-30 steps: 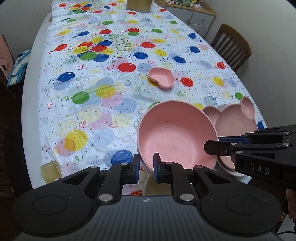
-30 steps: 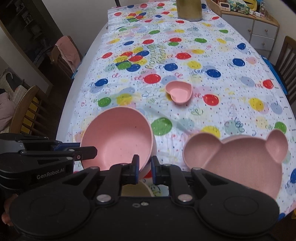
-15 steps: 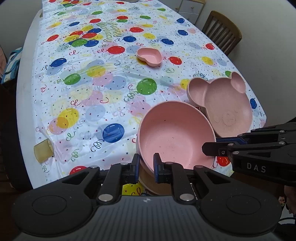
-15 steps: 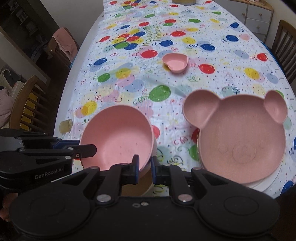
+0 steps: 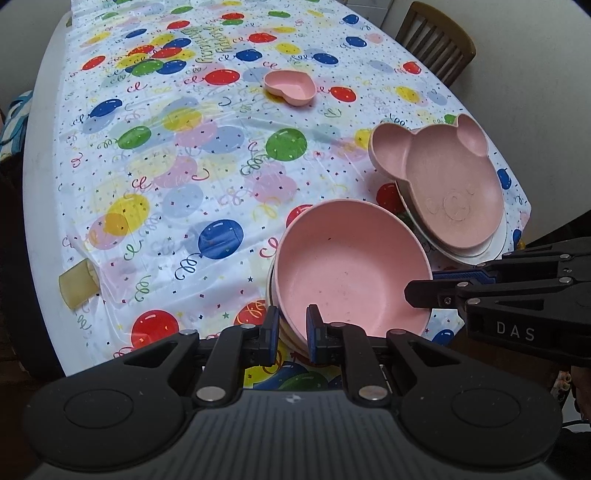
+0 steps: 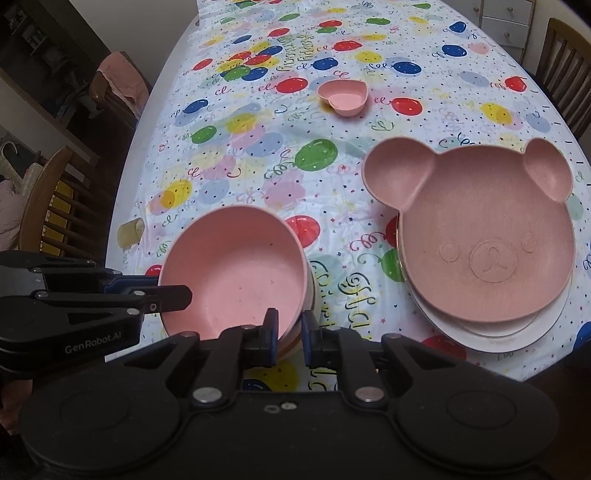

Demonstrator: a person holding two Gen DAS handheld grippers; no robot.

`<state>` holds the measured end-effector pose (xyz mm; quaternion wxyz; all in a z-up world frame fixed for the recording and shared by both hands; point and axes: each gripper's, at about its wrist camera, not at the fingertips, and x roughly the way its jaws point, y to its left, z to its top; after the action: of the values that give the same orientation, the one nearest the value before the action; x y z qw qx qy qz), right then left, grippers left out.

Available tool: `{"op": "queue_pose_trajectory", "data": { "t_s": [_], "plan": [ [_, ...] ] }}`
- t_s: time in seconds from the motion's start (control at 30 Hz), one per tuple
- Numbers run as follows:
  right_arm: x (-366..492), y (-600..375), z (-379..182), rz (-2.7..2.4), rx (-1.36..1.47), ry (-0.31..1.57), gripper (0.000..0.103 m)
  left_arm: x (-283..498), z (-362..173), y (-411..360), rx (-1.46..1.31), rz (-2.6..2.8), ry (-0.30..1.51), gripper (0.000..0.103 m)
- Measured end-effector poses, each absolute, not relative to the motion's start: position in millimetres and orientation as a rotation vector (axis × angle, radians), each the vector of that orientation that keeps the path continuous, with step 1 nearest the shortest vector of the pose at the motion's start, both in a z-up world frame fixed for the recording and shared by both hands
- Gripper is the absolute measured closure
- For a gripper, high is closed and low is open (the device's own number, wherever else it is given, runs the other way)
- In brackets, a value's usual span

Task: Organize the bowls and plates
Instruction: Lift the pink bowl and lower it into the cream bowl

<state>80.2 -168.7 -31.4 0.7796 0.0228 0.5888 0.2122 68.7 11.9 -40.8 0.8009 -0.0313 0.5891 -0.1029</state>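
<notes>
A stack of bowls with a pink bowl (image 5: 347,266) on top is held by both grippers. My left gripper (image 5: 291,328) is shut on its near rim. My right gripper (image 6: 289,328) is shut on the other side of the rim; the stack (image 6: 236,269) shows there too. A pink bear-shaped plate (image 6: 480,229) lies on a white plate (image 6: 517,332) at the table's near right; it also shows in the left wrist view (image 5: 450,184). A small pink heart-shaped dish (image 5: 290,86) sits mid-table, also in the right wrist view (image 6: 343,96).
The table wears a balloon-print cloth (image 5: 184,147). A small yellow cup (image 5: 77,284) stands at the left edge. Wooden chairs stand at the far right (image 5: 436,40) and at the left (image 6: 51,206). A drawer unit (image 6: 506,18) is behind the table.
Both grippers, still shut on the bowl stack, have moved back toward the table's near edge and down. The bear plate now sits farther ahead of them.
</notes>
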Motion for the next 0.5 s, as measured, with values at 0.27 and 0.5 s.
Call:
{"op": "queue_pose_trajectory", "data": {
  "t_s": [0.27, 0.5],
  "plan": [
    [79.5, -167.5, -37.1, 0.45, 0.05, 1.285, 0.091, 70.6, -46.3, 13.9, -0.079, -0.222, 1.273, 0.089],
    [81.0, -166.1, -39.2, 0.45, 0.048, 1.294, 0.088, 73.0, -46.5, 16.1, -0.091, -0.227, 1.27, 0.089]
  ]
}}
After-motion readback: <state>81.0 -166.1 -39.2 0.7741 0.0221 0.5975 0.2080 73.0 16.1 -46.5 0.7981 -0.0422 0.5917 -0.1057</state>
